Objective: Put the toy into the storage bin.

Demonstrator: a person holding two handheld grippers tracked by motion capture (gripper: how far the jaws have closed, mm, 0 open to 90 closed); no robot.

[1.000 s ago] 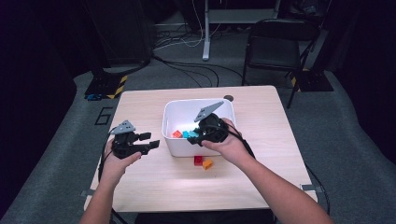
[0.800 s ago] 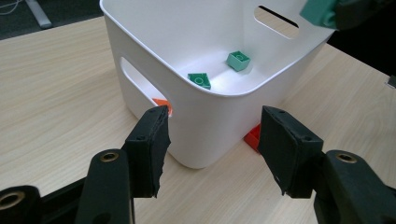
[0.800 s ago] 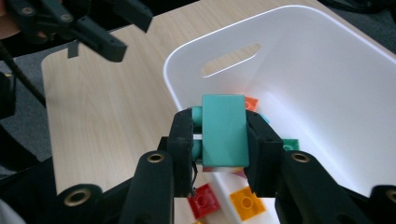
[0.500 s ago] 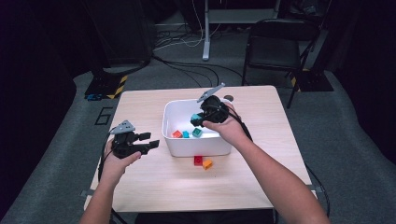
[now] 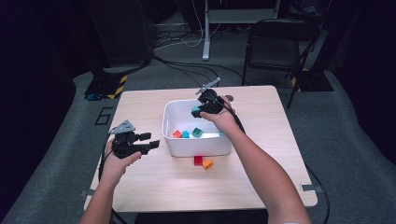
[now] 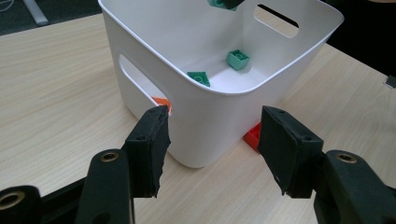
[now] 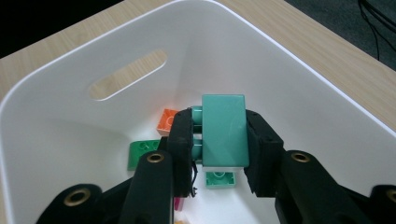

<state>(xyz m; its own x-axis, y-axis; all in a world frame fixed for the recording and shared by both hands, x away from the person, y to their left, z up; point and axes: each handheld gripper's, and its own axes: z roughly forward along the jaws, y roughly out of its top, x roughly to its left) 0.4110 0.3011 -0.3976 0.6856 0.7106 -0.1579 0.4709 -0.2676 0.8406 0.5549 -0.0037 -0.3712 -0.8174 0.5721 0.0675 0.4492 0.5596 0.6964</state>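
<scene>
The right gripper [image 7: 219, 140] clamps a teal plastic building brick [image 7: 223, 128] above the white plastic bin [image 7: 299, 60]; rigid, light, smooth-sided, so flat faces suit. The left gripper [image 6: 212, 140] gapes empty beside it.

Right gripper [image 5: 198, 111], clamped on teal brick [image 7: 224, 135], moved from bin's near side toward far rim, now above white bin [image 5: 169, 135].

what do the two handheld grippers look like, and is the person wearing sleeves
Both the left gripper and the right gripper are black, each with a grey three-cornered plate on top and a black cable trailing off. Up close, the jaws are blocky black pads on arms with brass-coloured rivets. The forearms are bare, with no sleeves.
</scene>
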